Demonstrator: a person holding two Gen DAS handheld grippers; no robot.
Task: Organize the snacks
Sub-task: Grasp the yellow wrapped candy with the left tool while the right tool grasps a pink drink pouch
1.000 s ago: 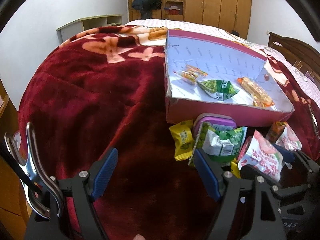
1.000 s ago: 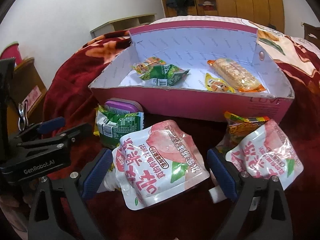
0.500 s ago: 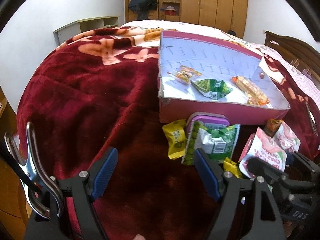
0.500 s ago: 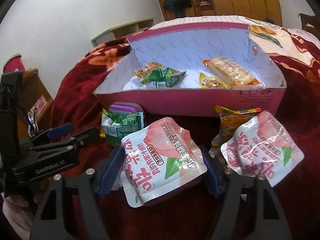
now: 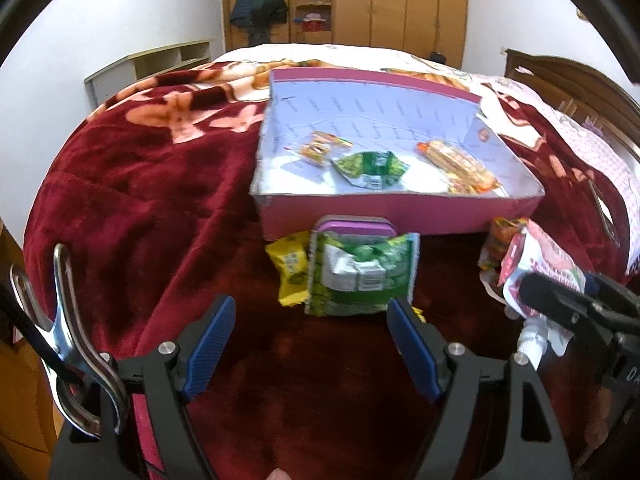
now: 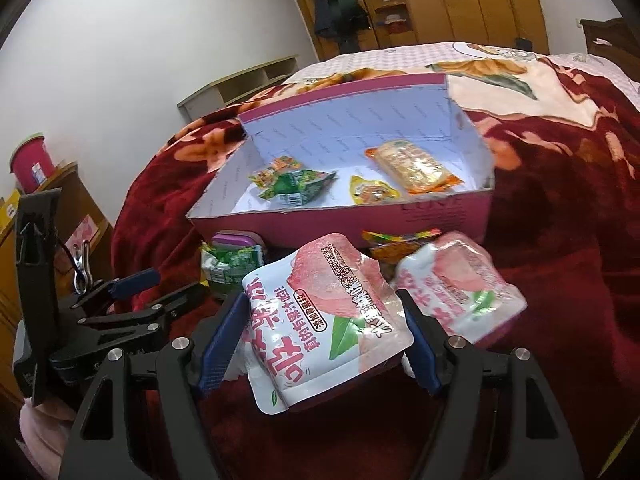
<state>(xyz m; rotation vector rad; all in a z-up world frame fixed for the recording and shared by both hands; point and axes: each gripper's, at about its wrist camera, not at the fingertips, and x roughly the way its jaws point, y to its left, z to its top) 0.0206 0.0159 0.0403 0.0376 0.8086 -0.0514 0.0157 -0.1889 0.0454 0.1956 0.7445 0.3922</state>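
Observation:
A pink-and-white peach drink pouch (image 6: pixel 316 280) is lifted slightly off the red blanket, and my right gripper (image 6: pixel 322 308) is shut on its sides. A second peach pouch (image 6: pixel 456 288) lies just to its right. The pink cardboard box (image 6: pixel 440 216) stands behind them and holds several snacks, among them a green packet (image 6: pixel 296 188) and an orange wafer pack (image 6: pixel 412 168). My left gripper (image 5: pixel 310 308) is open with nothing between its pads. Just beyond its tips lies a green snack packet (image 5: pixel 360 272). A yellow packet (image 5: pixel 290 272) and a purple tin (image 5: pixel 352 226) sit beside it, against the box (image 5: pixel 400 212).
Everything rests on a red flowered blanket (image 5: pixel 140 200) covering a bed. An orange snack packet (image 6: pixel 400 240) lies between the pouches and the box. A wooden cabinet with a pink tub (image 6: pixel 30 164) stands at the left. Wardrobes (image 5: pixel 400 0) line the far wall.
My right gripper's jaws have closed onto the peach pouch and raised it a little. My left gripper has shifted right, so the green packet now sits ahead between its fingers.

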